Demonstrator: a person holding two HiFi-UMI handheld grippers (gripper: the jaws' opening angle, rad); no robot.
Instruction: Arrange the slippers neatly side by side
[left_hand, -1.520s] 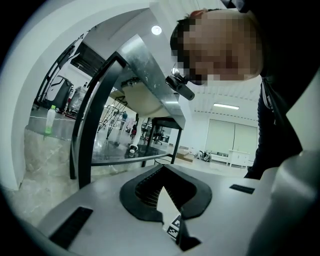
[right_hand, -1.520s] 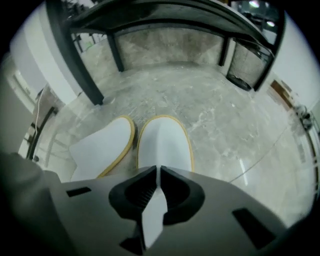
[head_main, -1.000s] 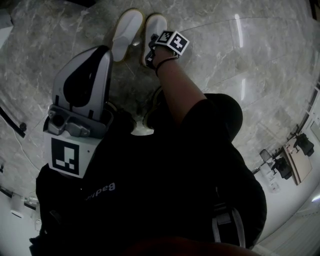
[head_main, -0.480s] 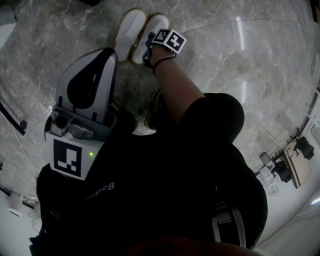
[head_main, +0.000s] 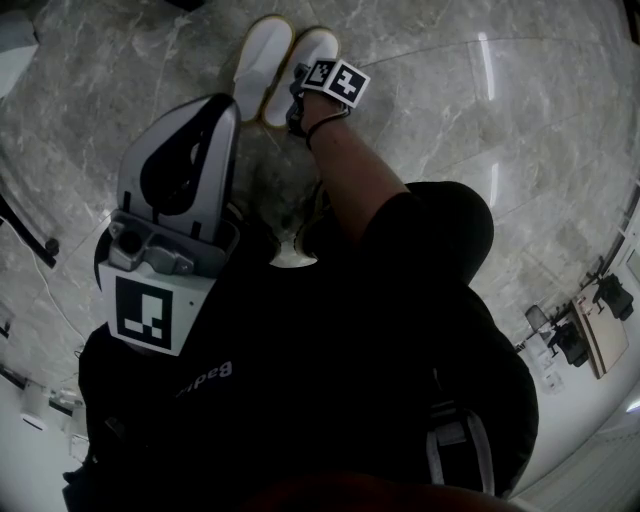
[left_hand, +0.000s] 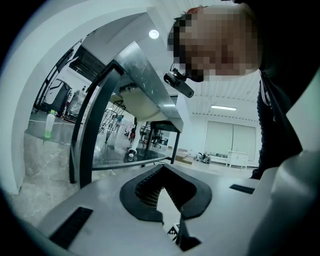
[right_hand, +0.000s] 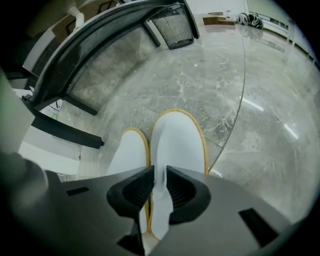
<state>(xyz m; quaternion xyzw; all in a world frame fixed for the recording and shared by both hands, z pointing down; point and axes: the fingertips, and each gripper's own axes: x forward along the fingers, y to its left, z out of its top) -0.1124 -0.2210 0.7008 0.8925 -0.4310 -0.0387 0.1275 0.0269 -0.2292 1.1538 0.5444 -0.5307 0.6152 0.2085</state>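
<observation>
Two white slippers with tan sole edges lie side by side on the marble floor. The left slipper (head_main: 260, 65) (right_hand: 126, 155) touches the right slipper (head_main: 308, 52) (right_hand: 177, 140) along their inner edges. My right gripper (head_main: 297, 103) (right_hand: 159, 186) reaches down at the right slipper's heel end. Its jaws are opening, and the slipper's white rear edge stands between the pads and touches both. My left gripper (head_main: 207, 108) (left_hand: 162, 171) is held up near the person's chest, pointing away from the floor. It is shut with nothing in it.
A dark metal frame (right_hand: 95, 42) and a mesh bin (right_hand: 172, 22) stand beyond the slippers. A dark cable (head_main: 35, 240) runs along the floor at the left. The person's dark clothing (head_main: 330, 380) fills the lower head view.
The right gripper has shifted slightly left with the right slipper, and the two slippers now lie closer and more parallel. The left gripper stays raised.
</observation>
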